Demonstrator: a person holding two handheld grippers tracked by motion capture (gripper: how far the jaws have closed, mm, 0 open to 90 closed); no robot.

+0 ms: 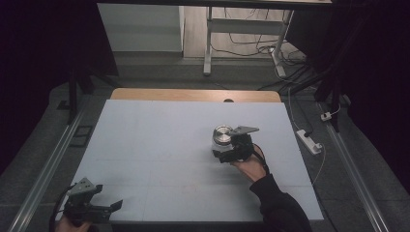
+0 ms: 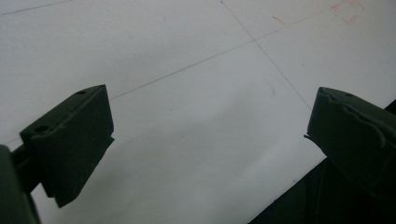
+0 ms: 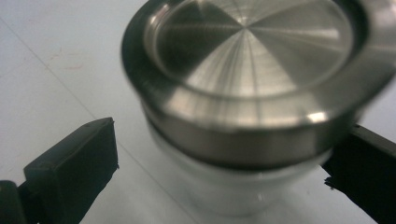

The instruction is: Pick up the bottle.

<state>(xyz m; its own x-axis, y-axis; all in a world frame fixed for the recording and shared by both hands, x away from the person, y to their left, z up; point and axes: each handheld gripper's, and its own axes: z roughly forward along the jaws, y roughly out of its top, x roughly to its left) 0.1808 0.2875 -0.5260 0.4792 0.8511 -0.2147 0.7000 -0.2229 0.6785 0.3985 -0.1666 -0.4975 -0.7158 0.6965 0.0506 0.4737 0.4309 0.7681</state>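
1 jar (image 1: 222, 137) near mid-counter (image 1: 159, 145), right gripper (image 1: 227, 153) around its base, grasp not yet closed; lift and placement left to do. Wide bare room on every side, far edge well apart. Left gripper (image 2: 205, 135): jaws spread wide, nothing between, parked by the near edge. Right gripper view: jar (image 3: 252, 93) with steel lid between open jaws, left one apart, right one close or touching.

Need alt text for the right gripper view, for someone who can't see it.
A jar with a brushed metal lid stands on the white table, seen close up and partly blurred. It sits between the open jaws of the right claw; a gap shows beside the left jaw, while contact at the right jaw is unclear.
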